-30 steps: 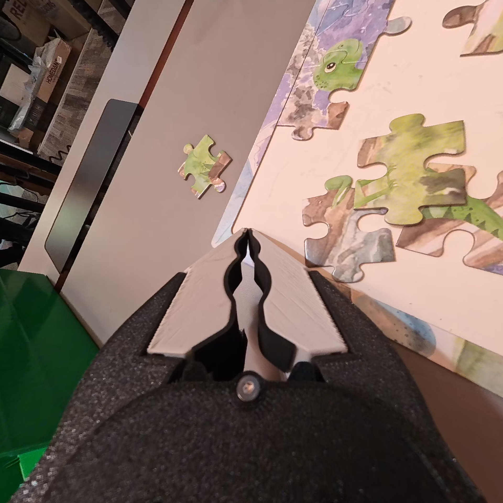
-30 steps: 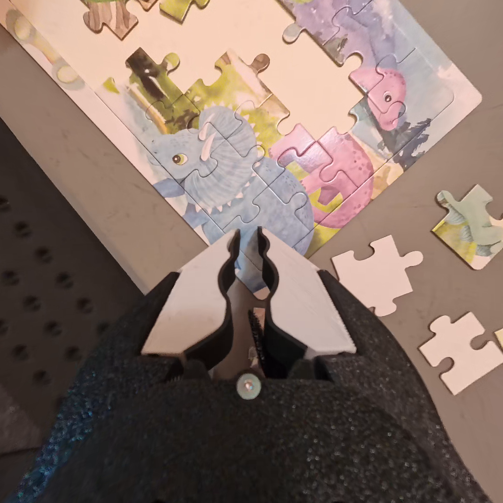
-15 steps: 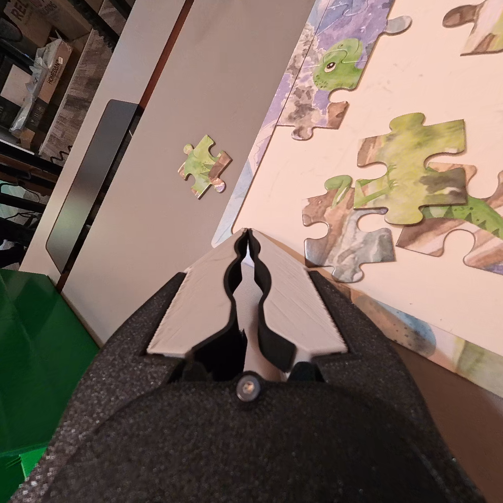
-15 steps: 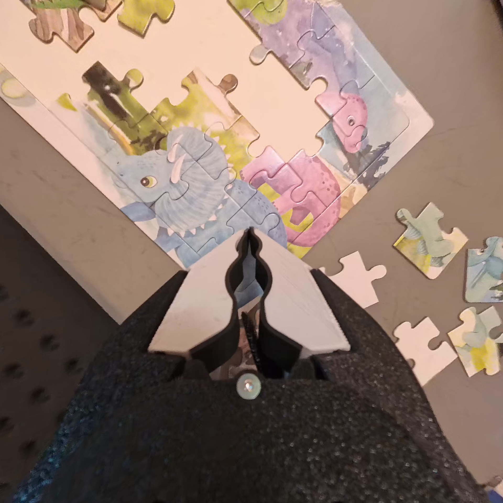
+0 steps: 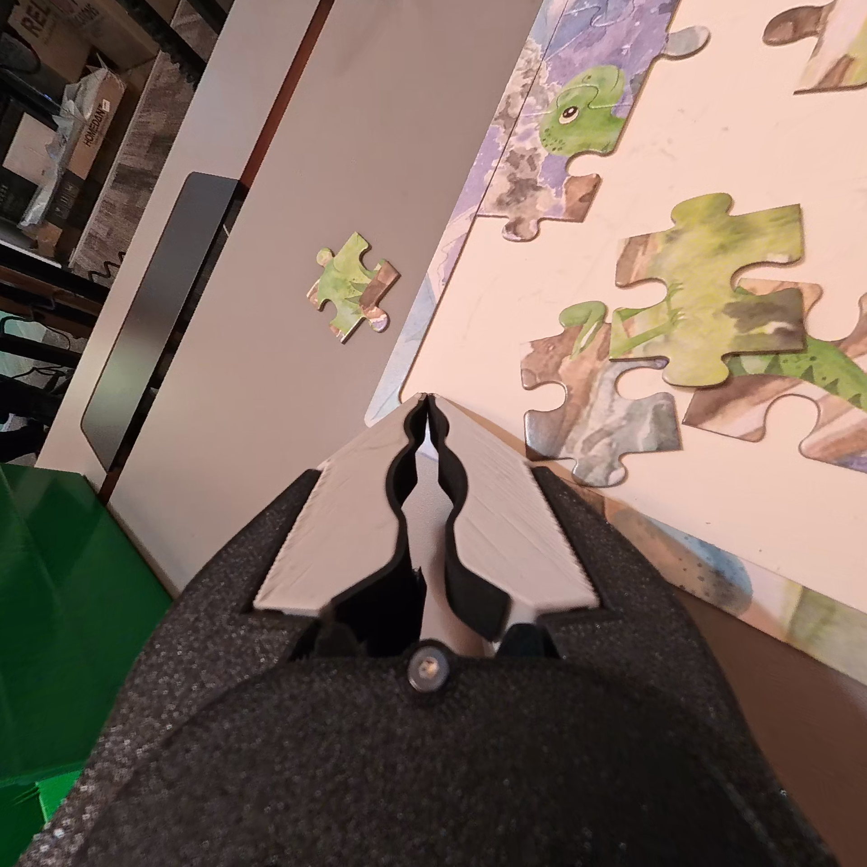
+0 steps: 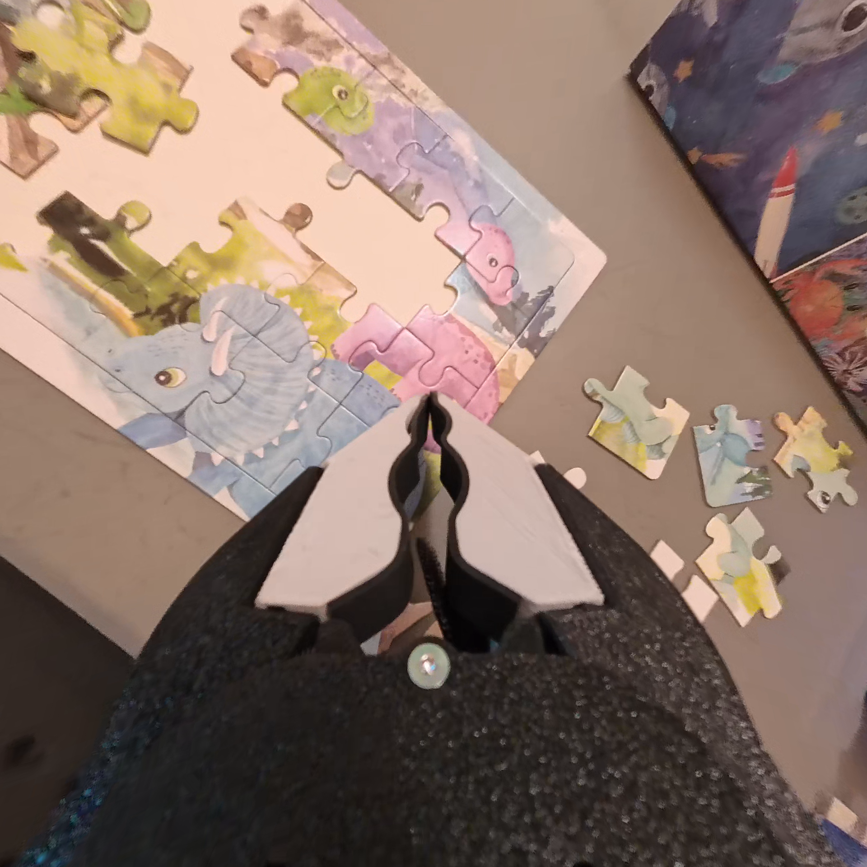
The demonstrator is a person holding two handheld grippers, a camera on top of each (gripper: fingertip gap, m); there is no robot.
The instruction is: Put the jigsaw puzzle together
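Tongs on both sides sit clenched, empty: left gripper (image 5: 426, 399); right gripper (image 6: 429, 399); thin, light, stiff cardboard jigsaw pieces (image 6: 638, 422) lie flat to its right; probably best pinched by an edge.

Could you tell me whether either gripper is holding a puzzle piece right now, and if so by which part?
Neither: the left gripper and right gripper are both shut with nothing between their tips.
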